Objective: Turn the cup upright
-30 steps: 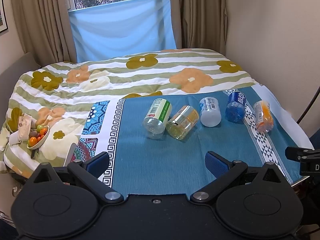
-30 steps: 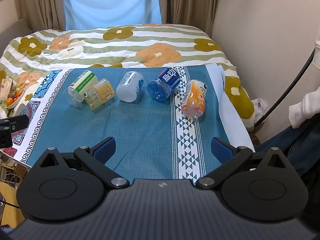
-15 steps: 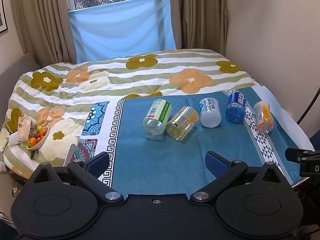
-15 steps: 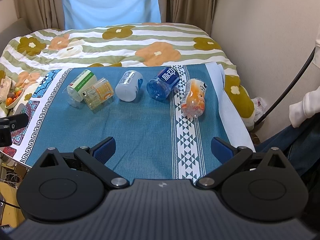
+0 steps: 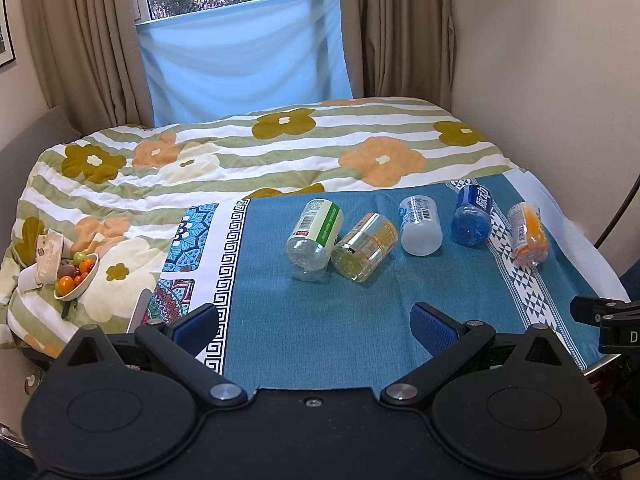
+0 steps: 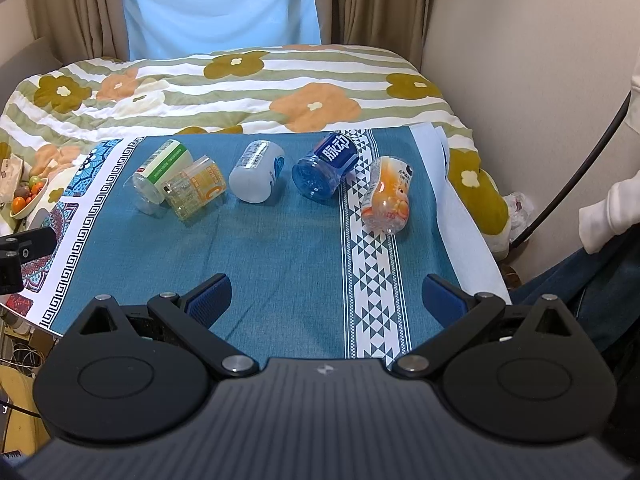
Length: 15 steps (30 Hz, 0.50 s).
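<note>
Several cut-bottle cups lie on their sides in a row on a teal cloth [image 5: 320, 320]: green-label [image 5: 316, 232] [image 6: 160, 170], yellow [image 5: 366, 246] [image 6: 196, 192], white [image 5: 420, 224] [image 6: 258, 176], blue [image 5: 472, 214] [image 6: 326, 166] and orange [image 5: 528, 232] [image 6: 388, 196]. My left gripper [image 5: 316, 326] is open and empty, hovering near the cloth's front edge, short of the green and yellow cups. My right gripper [image 6: 326, 300] is open and empty, near the front edge, short of the blue and orange cups.
The cloth lies over a flowered quilt [image 5: 280, 148] on a bed. A bowl of fruit [image 5: 76, 276] [image 6: 28, 200] sits at the left. A wall [image 5: 560, 80] runs along the right, curtains and a window at the back. A person's sleeve [image 6: 608, 216] is at right.
The right gripper has edged slightly forward toward the cups. The left gripper and the cups have not moved.
</note>
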Available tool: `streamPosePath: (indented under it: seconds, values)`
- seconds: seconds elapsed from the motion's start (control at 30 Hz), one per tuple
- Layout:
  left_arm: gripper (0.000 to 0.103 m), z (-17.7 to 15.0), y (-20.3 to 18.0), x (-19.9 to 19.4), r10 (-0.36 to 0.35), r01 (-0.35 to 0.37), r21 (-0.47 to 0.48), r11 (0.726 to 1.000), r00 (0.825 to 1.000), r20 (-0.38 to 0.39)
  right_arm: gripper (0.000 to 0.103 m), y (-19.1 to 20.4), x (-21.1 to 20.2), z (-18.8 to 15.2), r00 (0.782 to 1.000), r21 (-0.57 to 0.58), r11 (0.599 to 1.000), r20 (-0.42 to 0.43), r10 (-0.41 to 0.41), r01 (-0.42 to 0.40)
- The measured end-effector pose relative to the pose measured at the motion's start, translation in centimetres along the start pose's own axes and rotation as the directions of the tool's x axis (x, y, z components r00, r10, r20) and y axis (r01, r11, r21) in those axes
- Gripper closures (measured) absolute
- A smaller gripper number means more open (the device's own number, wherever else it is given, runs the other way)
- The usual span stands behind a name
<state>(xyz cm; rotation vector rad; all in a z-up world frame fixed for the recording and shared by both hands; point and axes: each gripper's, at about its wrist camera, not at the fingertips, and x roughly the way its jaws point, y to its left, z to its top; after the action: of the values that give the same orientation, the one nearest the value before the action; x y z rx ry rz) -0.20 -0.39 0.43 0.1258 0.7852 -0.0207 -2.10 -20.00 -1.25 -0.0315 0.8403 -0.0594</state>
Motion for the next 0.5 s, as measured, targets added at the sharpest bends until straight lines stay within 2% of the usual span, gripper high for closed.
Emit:
streamPosePath:
  seconds: [0.5]
  values:
    - [0.000, 0.34, 0.07, 0.07, -0.002, 0.002, -0.001, 1.000, 1.000, 0.004, 0.000, -0.35, 0.37, -0.30, 1.000, 0.002, 1.000, 0.001, 0.001, -0.001]
